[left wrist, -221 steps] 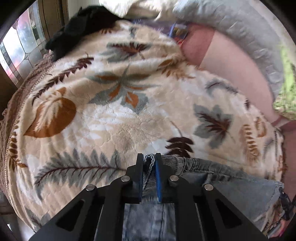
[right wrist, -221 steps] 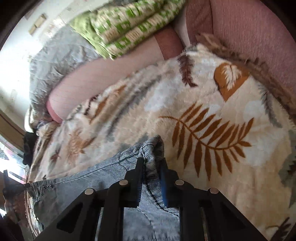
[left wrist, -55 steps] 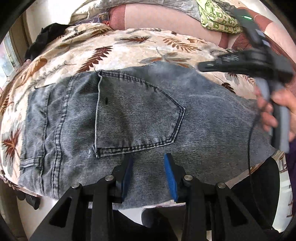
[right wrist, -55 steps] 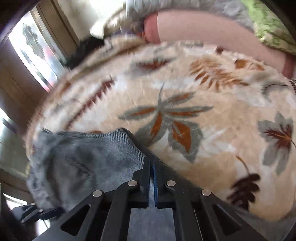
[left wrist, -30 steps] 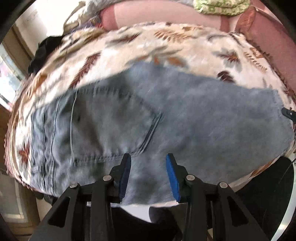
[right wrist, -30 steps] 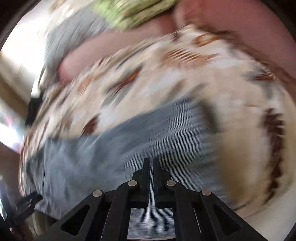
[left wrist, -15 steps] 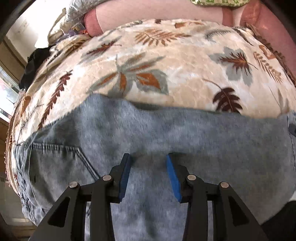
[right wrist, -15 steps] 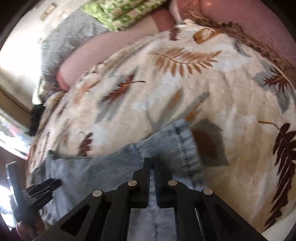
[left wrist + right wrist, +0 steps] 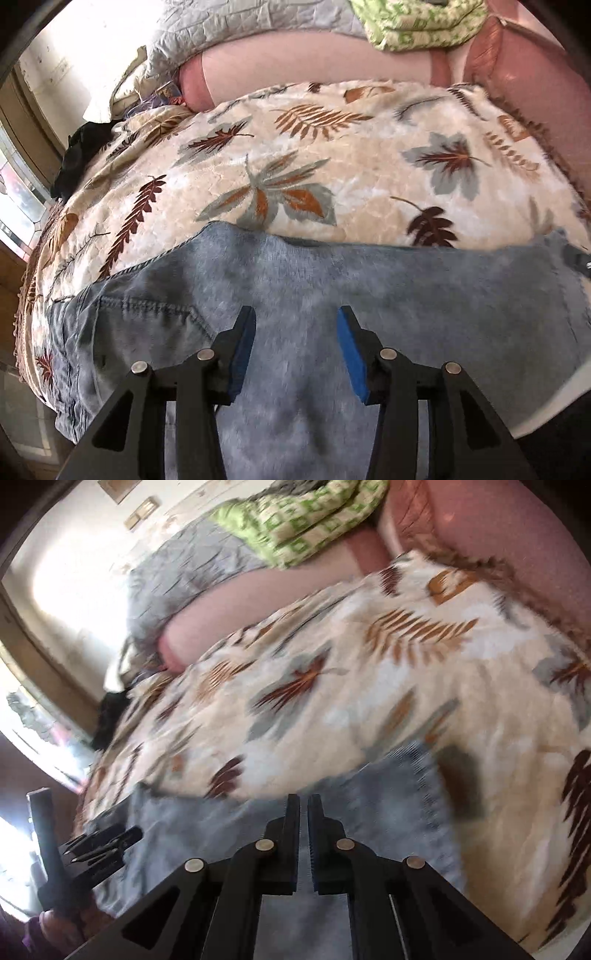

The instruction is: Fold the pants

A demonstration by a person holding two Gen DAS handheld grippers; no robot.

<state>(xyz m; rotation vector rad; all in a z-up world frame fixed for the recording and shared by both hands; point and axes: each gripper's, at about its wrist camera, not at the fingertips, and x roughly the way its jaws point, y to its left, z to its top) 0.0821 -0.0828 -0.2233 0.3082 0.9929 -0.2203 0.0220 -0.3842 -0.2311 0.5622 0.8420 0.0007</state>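
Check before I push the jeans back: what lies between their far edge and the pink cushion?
Only bare leaf-print blanket lies between the jeans and the pink cushion, seen best in the left wrist view.

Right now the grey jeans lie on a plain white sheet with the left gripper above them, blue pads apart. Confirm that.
Not quite. The jeans lie on a cream blanket printed with brown and grey leaves, not a plain white sheet; the left wrist view shows it clearly. The rest stands: the left gripper is above the denim with its blue pads apart, jaws opening and pressing on nothing.
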